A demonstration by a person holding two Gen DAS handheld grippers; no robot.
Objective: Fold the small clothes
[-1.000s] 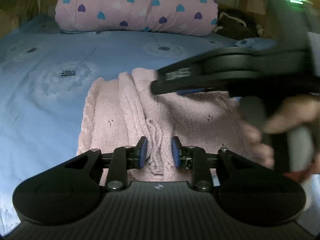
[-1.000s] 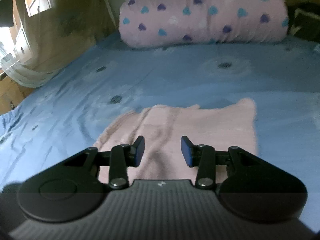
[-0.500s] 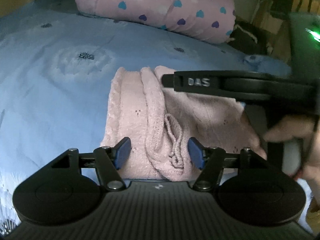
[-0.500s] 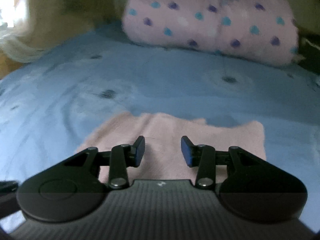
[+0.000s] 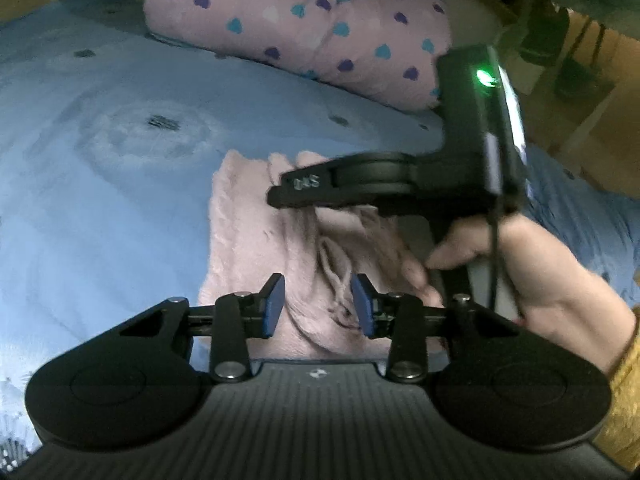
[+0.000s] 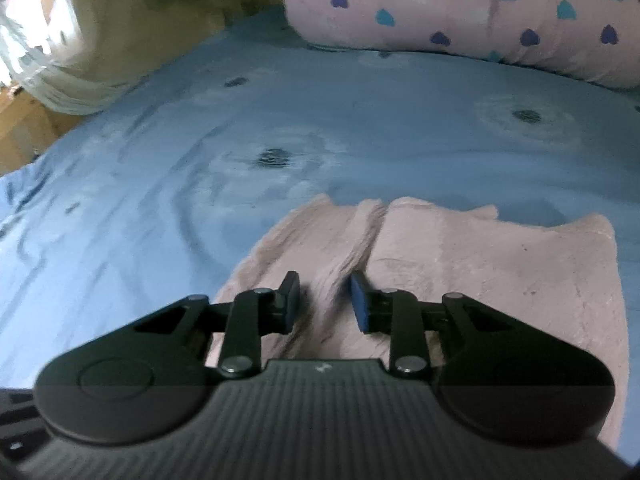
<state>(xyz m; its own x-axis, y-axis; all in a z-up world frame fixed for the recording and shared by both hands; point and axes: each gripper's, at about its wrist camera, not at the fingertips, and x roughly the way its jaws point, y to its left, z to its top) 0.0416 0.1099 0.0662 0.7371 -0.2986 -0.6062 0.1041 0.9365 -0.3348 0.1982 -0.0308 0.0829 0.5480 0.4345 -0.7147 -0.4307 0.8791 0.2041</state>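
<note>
Pink knit garment [image 5: 248,240] lies rumpled on the blue bedsheet [image 5: 100,200], six o'clock from the heart-print pillow [image 5: 304,28]. Left gripper [image 5: 318,306] jaws, just closing, stand apart around a raised fold. Right gripper [image 6: 325,302], at its three o'clock, jaws narrowing astride another ridge, pads not pressing it.

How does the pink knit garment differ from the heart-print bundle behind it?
The pink knit garment is plain, thin and lies spread flat with folds; the heart-print bundle is dotted with blue and purple hearts, thick and rolled up. The garment lies near the cameras, the bundle at the far end. Both are pale pink and rest on the blue bedsheet.
</note>
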